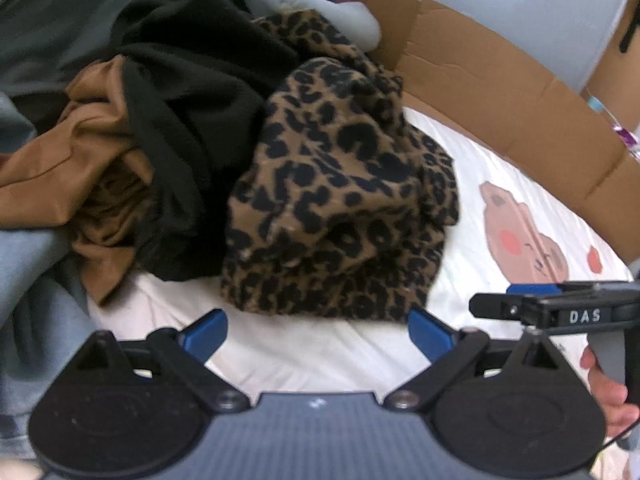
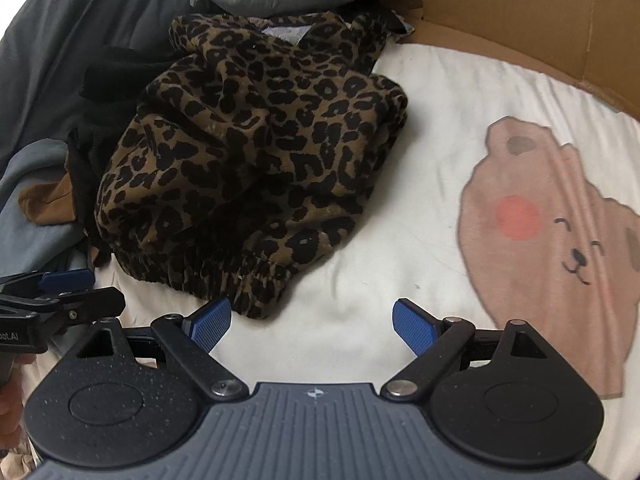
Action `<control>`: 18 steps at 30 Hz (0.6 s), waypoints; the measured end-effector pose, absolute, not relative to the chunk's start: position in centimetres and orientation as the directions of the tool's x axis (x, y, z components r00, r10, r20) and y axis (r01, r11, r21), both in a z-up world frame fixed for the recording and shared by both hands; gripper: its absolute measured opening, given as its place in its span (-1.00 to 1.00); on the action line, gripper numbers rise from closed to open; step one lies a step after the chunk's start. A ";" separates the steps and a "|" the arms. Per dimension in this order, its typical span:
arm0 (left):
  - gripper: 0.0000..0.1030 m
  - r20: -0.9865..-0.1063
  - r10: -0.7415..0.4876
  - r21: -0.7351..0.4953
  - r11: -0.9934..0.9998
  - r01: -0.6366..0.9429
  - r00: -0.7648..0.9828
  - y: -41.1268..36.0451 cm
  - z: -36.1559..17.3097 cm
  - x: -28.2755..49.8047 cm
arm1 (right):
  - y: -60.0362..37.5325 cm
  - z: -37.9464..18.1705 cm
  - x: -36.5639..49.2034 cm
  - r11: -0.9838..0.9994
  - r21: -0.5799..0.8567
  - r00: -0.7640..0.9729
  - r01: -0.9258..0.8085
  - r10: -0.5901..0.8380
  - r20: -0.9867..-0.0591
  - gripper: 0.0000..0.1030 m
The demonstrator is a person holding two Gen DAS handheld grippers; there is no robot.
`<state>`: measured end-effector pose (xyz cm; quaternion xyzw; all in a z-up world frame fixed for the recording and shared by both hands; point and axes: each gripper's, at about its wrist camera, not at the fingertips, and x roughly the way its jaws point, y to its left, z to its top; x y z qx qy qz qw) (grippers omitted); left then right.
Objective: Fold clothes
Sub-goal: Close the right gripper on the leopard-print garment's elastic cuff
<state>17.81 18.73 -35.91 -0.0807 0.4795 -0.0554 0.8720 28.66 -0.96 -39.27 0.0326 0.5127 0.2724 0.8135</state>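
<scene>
Nothing is folded yet: your left gripper and right gripper, jaws wide and empty, hover over the crumpled leopard-print garment on the bed.

You see a leopard-print garment lying crumpled on the white sheet. Beside it sit bunched black and tan clothes.

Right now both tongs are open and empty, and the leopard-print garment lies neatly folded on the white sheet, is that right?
Not quite. The leopard-print garment is crumpled in a heap, not folded, as the right wrist view shows. The rest holds: the left tongs and right tongs are open and empty, and the garment lies on the white sheet.
</scene>
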 end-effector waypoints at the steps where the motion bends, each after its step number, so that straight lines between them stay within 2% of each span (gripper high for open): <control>1: 0.89 -0.826 -0.174 -0.192 0.981 0.022 0.537 18.9 -36.0 17.9 | -0.6 -39.5 28.8 0.849 0.338 0.322 -0.406 0.479 -0.817 0.78; 12: 0.75 -0.803 -0.172 -0.195 0.981 0.021 0.570 20.1 -36.6 18.7 | 2.4 -42.4 31.0 0.858 0.398 0.284 -0.325 0.490 -0.824 0.77; 13: 0.75 -0.802 -0.173 -0.195 0.981 0.023 0.572 20.1 -36.6 18.7 | 2.7 -42.5 31.1 0.857 0.401 0.282 -0.323 0.492 -0.824 0.69; 15: 0.75 -0.800 -0.177 -0.200 0.979 0.023 0.574 20.2 -36.7 18.7 | 3.4 -42.5 31.1 0.868 0.370 0.289 -0.332 0.467 -0.836 0.37; 16: 0.75 -0.799 -0.181 -0.206 0.978 0.021 0.574 20.2 -36.7 18.7 | 3.6 -42.5 31.1 0.869 0.362 0.287 -0.338 0.462 -0.840 0.11; 17: 0.75 -0.798 -0.185 -0.213 0.977 0.019 0.574 20.3 -36.7 18.7 | 3.7 -42.3 31.1 0.864 0.370 0.276 -0.342 0.469 -0.839 -0.32; 18: 0.75 -0.797 -0.185 -0.214 0.977 0.018 0.575 20.3 -36.6 18.7 | 3.9 -42.2 31.1 0.859 0.377 0.266 -0.346 0.476 -0.838 -0.41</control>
